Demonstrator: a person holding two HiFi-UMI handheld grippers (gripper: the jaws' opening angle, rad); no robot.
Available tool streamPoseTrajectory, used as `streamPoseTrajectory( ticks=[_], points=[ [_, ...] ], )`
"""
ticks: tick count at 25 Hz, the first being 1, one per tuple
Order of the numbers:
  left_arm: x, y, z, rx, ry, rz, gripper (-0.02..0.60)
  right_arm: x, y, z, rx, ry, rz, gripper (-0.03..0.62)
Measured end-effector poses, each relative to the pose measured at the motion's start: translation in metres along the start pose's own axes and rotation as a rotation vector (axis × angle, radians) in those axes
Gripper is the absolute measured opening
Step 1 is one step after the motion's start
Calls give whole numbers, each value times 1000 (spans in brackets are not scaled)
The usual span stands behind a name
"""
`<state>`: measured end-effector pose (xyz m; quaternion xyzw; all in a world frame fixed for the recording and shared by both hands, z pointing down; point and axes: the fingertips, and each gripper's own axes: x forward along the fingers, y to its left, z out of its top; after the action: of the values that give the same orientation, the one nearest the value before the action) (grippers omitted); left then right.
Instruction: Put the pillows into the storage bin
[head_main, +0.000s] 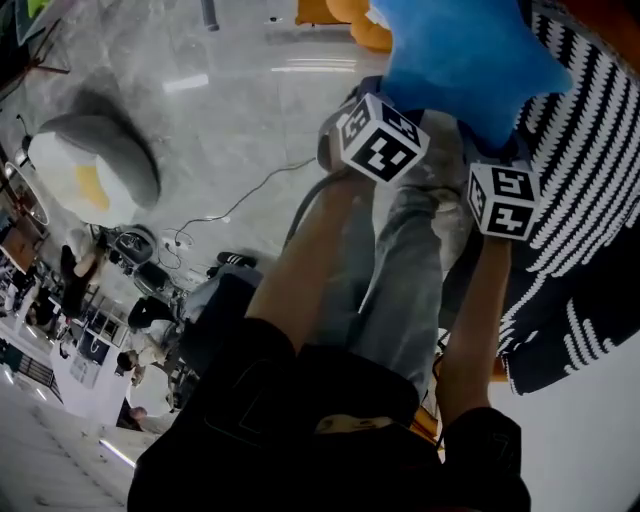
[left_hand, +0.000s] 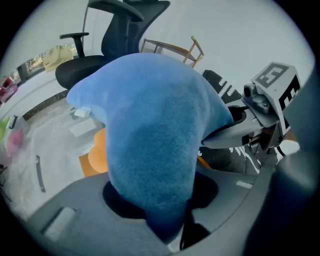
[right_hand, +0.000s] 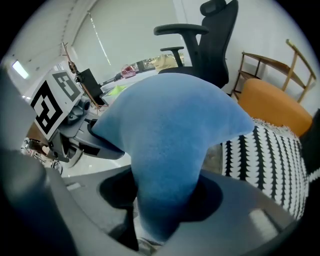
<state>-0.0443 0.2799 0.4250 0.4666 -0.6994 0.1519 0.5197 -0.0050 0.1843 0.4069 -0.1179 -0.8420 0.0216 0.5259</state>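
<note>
Left gripper (left_hand: 167, 222), right gripper (right_hand: 155, 222) — gripping blue pillow (head_main: 460, 60)

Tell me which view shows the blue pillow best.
Right gripper view: most of the pillow shows, one end pinched in the right claw. Left gripper view shows it closer, in the left claw; head view crops it at the top.

Head view looks steeply down, both gripper views sit right up close, all three sharing the blue pillow (head_main: 470, 60).
</note>
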Motion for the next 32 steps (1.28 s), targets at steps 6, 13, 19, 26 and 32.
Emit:
streamPoseTrajectory(
  ticks=[6, 13, 19, 26, 32],
  points=[
    [-26, 58, 0, -64, -17, 50, 184, 28, 28, 55, -69, -9, 49, 222],
    [-34, 106, 3, -101, -32, 147, 281, 50, 29, 91, -7, -60, 114, 342],
    [2, 82, -51, -279, 212, -39, 270, 51, 11, 91, 25, -64, 77, 344],
    [-2, 88, -64, -359, 208, -1, 196, 49, 18, 88, 67, -88, 108, 342],
    [-33, 106, -38, -298, 174, 71, 199, 36, 24, 95, 68, -85, 118, 342]
  ],
)
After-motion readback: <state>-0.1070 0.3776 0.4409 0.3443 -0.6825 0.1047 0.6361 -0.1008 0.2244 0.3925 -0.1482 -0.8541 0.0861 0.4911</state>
